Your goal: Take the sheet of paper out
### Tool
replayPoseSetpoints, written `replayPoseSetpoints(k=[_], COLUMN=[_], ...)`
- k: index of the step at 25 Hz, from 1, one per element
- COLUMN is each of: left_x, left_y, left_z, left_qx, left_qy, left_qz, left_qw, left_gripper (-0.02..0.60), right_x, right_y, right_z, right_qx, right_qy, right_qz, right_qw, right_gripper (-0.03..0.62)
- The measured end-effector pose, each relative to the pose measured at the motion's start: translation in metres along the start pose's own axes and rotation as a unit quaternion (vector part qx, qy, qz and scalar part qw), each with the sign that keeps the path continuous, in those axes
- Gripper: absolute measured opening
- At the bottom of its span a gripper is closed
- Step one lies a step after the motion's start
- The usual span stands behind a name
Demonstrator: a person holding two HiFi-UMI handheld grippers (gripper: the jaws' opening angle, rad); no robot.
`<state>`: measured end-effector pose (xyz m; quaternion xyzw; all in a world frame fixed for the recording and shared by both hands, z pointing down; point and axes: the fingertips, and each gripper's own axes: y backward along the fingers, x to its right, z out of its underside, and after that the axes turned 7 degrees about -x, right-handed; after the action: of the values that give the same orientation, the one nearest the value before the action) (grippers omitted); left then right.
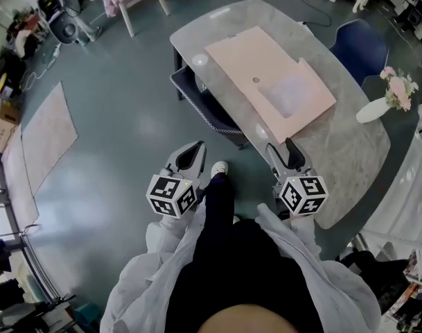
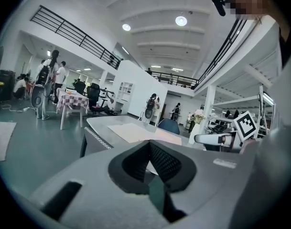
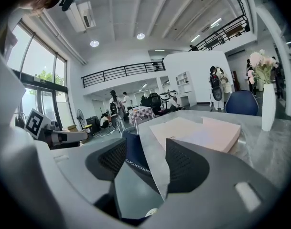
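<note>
A flat pink envelope (image 1: 256,64) lies on the grey stone table (image 1: 349,151). A pale whitish sheet of paper (image 1: 290,92) shows at the envelope's near right part. The left gripper view has the envelope (image 2: 140,132) far ahead, and the right gripper view has it (image 3: 183,128) closer, with the sheet (image 3: 202,136) on it. My left gripper (image 1: 190,155) hangs over the floor well short of the table, its tips together and empty (image 2: 148,144). My right gripper (image 1: 285,151) is at the table's near edge, open, with nothing between its pads (image 3: 146,149).
A dark blue chair (image 1: 211,109) is pushed under the table's left edge, below and ahead of my grippers. Another blue chair (image 1: 359,47) stands behind the table. A white vase with pink flowers (image 1: 384,106) sits at the table's right end. My shoe (image 1: 220,167) is on the floor.
</note>
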<state>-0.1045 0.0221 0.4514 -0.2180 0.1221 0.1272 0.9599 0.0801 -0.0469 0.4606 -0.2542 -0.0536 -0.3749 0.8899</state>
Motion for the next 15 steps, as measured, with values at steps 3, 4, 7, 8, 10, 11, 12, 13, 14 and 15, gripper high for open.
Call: replayPoseSetpoints(k=[3,4,7,8,10,11,12,13,14,15], left_x=[-0.018,-0.023,-0.038,-0.042,-0.051,-0.055,-0.060,-0.065,-0.069,-0.074], left_y=[-0.020,-0.027,-0.048,-0.055,-0.068,-0.075,-0.080,-0.086,-0.092,-0.097], left_z=[-0.020,-0.027,-0.043,-0.049,-0.060,-0.065,-0.070,-0.075,-0.078,-0.082], left_qx=[-0.003,-0.004,-0.007,-0.008,-0.009,-0.009,-0.009,-0.010,-0.010,-0.011], left_qy=[-0.002,-0.003,-0.007,-0.008,-0.011,-0.013,-0.014,-0.016,-0.016,-0.016], left_qz=[0.006,0.009,0.019,0.023,0.031,0.035,0.039,0.042,0.045,0.049], left_qw=[1.0000,0.9999,0.9998,0.9997,0.9994,0.9993,0.9991,0.9989,0.9988,0.9986], left_gripper=[0.000,0.000,0.000,0.000,0.000,0.000,0.000,0.000,0.000,0.000], right_x=[0.005,0.008,0.017,0.020,0.026,0.028,0.030,0.033,0.035,0.038], right_y=[-0.023,-0.030,-0.051,-0.057,-0.071,-0.078,-0.084,-0.090,-0.095,-0.100], right_z=[-0.018,-0.024,-0.039,-0.044,-0.053,-0.057,-0.061,-0.064,-0.067,-0.069], right_qx=[0.001,0.001,0.003,0.004,0.005,0.005,0.005,0.005,0.004,0.003], right_qy=[-0.003,-0.005,-0.011,-0.012,-0.016,-0.018,-0.019,-0.020,-0.021,-0.022], right_qz=[0.005,0.007,0.017,0.021,0.028,0.031,0.034,0.037,0.041,0.045], right_qw=[1.000,1.000,1.000,1.000,0.999,0.999,0.999,0.999,0.999,0.999], right_gripper=[0.247,0.247,0.247,0.247,0.247,0.247,0.247,0.247,0.247,0.247])
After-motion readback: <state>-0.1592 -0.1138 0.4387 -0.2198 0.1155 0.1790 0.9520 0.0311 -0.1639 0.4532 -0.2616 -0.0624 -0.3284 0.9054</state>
